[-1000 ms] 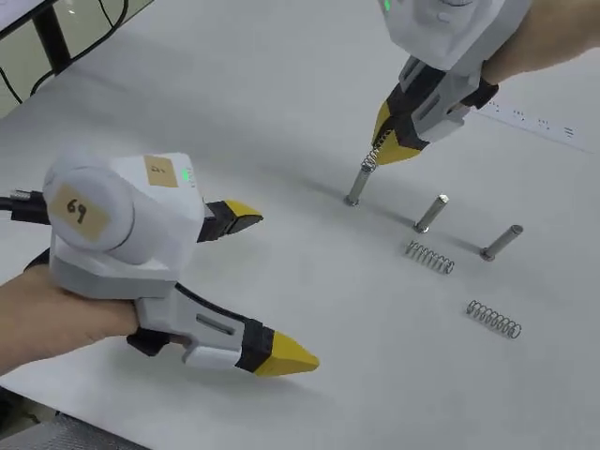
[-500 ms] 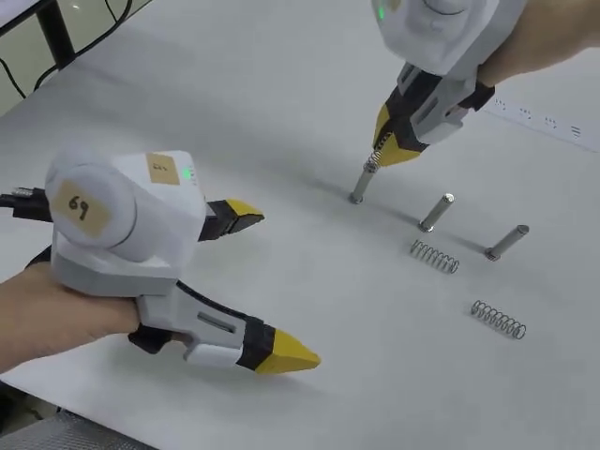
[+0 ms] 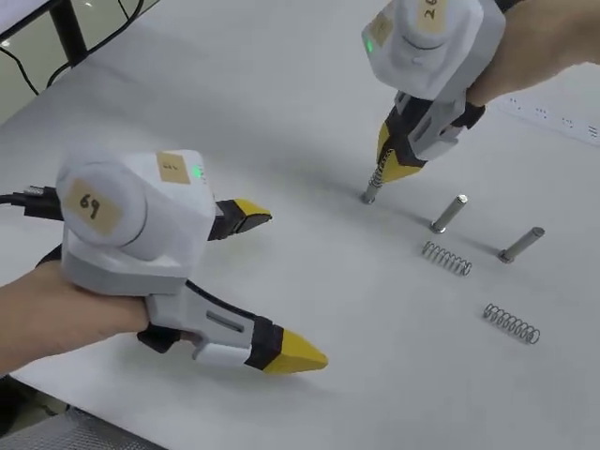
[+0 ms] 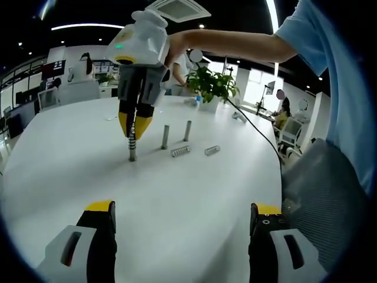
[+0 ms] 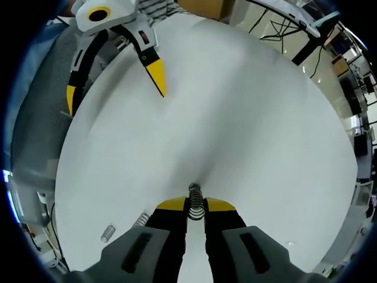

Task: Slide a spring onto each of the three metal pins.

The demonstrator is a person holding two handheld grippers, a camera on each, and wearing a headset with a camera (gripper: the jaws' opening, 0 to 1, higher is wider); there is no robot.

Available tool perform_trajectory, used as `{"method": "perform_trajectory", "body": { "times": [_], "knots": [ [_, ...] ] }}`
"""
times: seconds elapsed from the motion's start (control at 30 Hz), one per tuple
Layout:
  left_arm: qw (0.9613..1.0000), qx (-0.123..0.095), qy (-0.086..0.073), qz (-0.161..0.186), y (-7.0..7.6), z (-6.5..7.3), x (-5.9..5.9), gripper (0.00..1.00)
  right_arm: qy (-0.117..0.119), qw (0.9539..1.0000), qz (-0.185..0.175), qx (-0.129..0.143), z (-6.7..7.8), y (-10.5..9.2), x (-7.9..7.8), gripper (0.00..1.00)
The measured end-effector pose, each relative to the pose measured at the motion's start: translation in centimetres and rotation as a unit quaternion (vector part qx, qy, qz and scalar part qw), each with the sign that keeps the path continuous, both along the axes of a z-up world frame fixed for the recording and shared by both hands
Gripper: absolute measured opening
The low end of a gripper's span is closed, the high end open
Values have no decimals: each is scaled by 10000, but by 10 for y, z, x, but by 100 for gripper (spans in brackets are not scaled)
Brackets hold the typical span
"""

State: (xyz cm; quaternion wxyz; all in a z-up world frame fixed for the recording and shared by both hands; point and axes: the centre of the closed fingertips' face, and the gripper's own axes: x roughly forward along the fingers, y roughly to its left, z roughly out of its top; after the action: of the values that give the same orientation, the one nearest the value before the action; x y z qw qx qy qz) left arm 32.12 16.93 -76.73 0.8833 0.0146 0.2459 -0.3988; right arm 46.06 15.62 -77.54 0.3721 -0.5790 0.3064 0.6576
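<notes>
Right gripper (image 3: 394,172) is closed on a spring (image 3: 378,173) threaded over the leftmost metal pin (image 3: 369,196). Two loose springs (image 3: 446,259) lie on the white table (image 3: 281,112) near the bare pins (image 3: 449,213). Left gripper (image 3: 286,288), labelled "69", gapes empty.

White-grey shells, black jaws tipped yellow: the left gripper (image 3: 281,286) and right gripper (image 3: 389,173).
The left bore a tan "69" label (image 3: 89,206), green light (image 3: 197,172) and black cable (image 3: 21,199); the person's sleeve (image 4: 318,35) was light blue.

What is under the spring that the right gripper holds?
A metal pin, standing on the table; its lower part shows. Its top is covered by the spring and the fingers of the right gripper.
</notes>
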Motion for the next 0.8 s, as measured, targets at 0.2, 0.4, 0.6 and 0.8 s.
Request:
{"method": "perform_trajectory", "body": {
  "times": [0.2,0.4,0.6,0.8],
  "knots": [
    [10000,-3,20,28,1,-1,0,92,47,9999,-52,-74,-11,2,1,8],
    [10000,7,36,10,1,-2,0,91,50,9999,-93,-102,-20,1,0,8],
    [10000,-10,42,15,1,-2,0,91,52,9999,-143,-69,-22,3,-1,8],
    [10000,-9,33,20,1,-1,0,91,49,9998,-169,-82,-23,3,-1,8]
  ]
}}
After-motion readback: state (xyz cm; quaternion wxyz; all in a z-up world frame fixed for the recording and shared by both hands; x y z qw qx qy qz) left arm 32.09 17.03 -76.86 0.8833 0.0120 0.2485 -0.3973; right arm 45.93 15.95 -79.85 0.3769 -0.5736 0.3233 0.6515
